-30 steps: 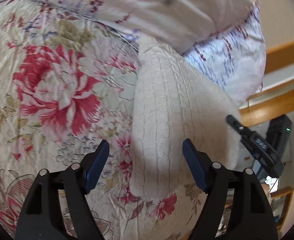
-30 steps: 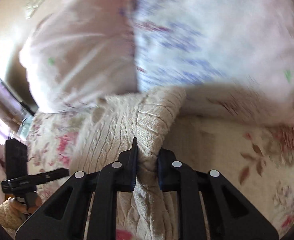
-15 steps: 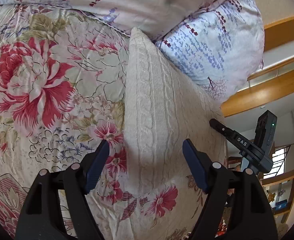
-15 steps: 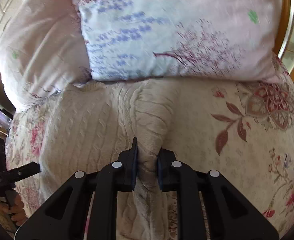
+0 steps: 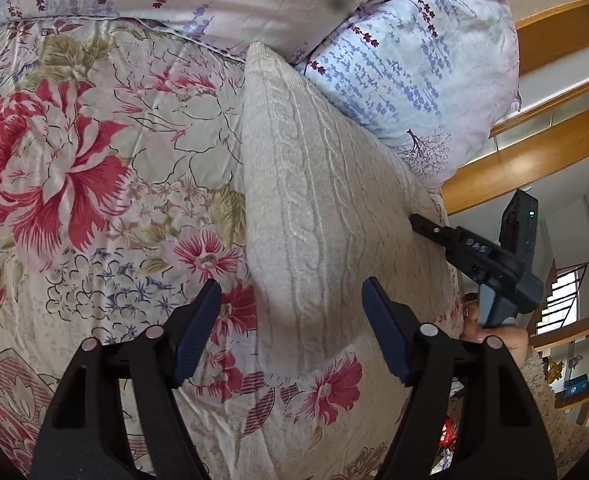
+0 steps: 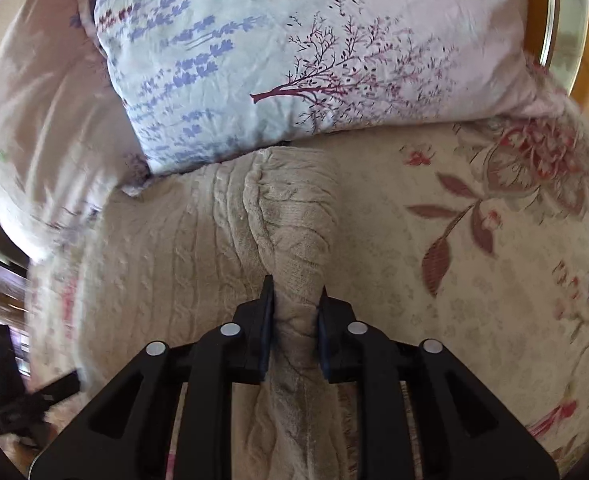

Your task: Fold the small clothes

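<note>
A cream cable-knit sweater [image 5: 314, 200] lies folded into a long strip on the floral bedspread [image 5: 94, 160], its far end against the pillows. My left gripper [image 5: 290, 284] hovers over the strip's near end; its jaws are closing, and the pads stand clear of the knit. In the right wrist view a bunched ridge of the sweater [image 6: 166, 260] fills the gap of my right gripper [image 6: 297, 286]. Those jaws are opening, with both pads still against the fabric. The right gripper [image 5: 434, 230] also shows at the sweater's right edge, held by a hand [image 5: 490, 332].
A pale blue pillow [image 6: 294, 60] with a tree print and a pinkish pillow [image 6: 34, 120] lie right behind the sweater. A wooden headboard [image 5: 534, 152] runs past the bed's right edge. Bare bedspread [image 6: 474, 280] stretches to the right of the sweater.
My right gripper has come down toward the bed with the sweater's fold, and its jaws have widened a little. The sweater now lies flatter. The left jaws have narrowed slightly.
</note>
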Demonstrator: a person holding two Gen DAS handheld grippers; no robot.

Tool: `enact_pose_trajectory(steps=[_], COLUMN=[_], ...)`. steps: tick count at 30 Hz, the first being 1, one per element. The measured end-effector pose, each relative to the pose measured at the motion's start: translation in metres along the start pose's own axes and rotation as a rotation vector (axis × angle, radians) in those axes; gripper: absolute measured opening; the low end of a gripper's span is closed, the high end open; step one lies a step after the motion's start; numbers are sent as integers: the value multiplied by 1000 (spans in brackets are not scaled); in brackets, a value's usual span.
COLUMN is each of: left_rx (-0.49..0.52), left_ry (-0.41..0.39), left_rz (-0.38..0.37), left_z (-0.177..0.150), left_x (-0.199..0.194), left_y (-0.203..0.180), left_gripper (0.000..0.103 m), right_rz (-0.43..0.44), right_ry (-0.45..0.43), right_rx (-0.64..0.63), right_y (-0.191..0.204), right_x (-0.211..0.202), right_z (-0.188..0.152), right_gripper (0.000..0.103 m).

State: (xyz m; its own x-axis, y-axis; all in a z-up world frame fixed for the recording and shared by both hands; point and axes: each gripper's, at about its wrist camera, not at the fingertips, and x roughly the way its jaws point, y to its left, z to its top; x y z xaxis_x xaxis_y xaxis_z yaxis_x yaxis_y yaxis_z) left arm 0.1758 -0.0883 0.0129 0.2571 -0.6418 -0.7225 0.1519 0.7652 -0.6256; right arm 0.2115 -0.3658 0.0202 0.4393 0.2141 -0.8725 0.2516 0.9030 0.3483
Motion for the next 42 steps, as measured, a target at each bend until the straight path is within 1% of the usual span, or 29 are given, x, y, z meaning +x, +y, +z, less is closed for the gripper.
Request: enact_pose_trajectory(steps=[1,2,4,8,10,12,13,14,15,16,17,19,21,23,24,27,30,32,33,34,35,36,37,38,40,42], left_rx=[-3,-7,-16,-24,-24,-23,-24,-24,-24,-21,-15,5,15,38,43,19,9,8,7,4,-2,-10,-22,-35,-54,-59], left_ry=[1,1,3,13,20,30,38,43,47,52,50,37,25,19,24,41,42,43,49,49,41,25,1,-22,-47,-46], left_rz=[2,1,-1,-6,-5,-4,-5,-7,-9,-11,-8,-12,-29,-35,-30,-12,-2,-5,-10,-20,-30,-48,-68,-79,-63,-26], left_z=[0,0,0,-1,-2,-3,-4,-4,-4,-5,-5,-4,-4,-5,-7,-11,-15,-15,-14,-13,-12,-10,-7,-3,8,21], left_x=[0,0,1,3,6,9,11,13,16,18,18,14,8,4,4,10,15,15,13,11,8,3,-2,-6,-8,-3], left_y=[0,1,3,4,2,1,1,0,-1,-2,-3,-9,-13,-17,-17,-9,-2,-1,-2,-2,-2,-2,0,1,3,2], left_gripper=[69,68,68,68,67,64,60,52,48,39,31,23,21,20,20,20,24,28,31,35,38,42,51,59,61,61], right_rz=[20,46,91,172,202,222,233,225,203,164,147,155,158,134,122,73,84,103,115,140,155,173,196,212,247,278], right_ry=[0,-2,0,14,16,13,16,22,32,45,35,-38,-95,-99,-85,-11,4,14,21,20,12,-13,-47,-68,-84,-83], right_rx=[22,49,102,172,176,165,153,137,105,66,50,50,42,16,12,27,66,79,81,86,93,109,131,153,215,263], right_y=[-4,-10,-25,-44,-47,-47,-45,-43,-38,-33,-29,-25,-23,-21,-23,-35,-49,-51,-52,-54,-56,-60,-66,-69,-76,-79], right_x=[-4,-10,-22,-37,-42,-51,-51,-51,-48,-44,-43,-57,-71,-72,-68,-43,-33,-34,-37,-41,-46,-54,-60,-63,-61,-51], right_z=[-1,-4,-12,-31,-42,-52,-57,-60,-64,-66,-64,-61,-57,-54,-56,-67,-79,-77,-74,-71,-69,-65,-58,-53,-37,-17], right_gripper=[30,34,48,50,50,50,48,44,18,14,12,11,11,11,11,11,11,12,16,26,33,49,60,61,61,61])
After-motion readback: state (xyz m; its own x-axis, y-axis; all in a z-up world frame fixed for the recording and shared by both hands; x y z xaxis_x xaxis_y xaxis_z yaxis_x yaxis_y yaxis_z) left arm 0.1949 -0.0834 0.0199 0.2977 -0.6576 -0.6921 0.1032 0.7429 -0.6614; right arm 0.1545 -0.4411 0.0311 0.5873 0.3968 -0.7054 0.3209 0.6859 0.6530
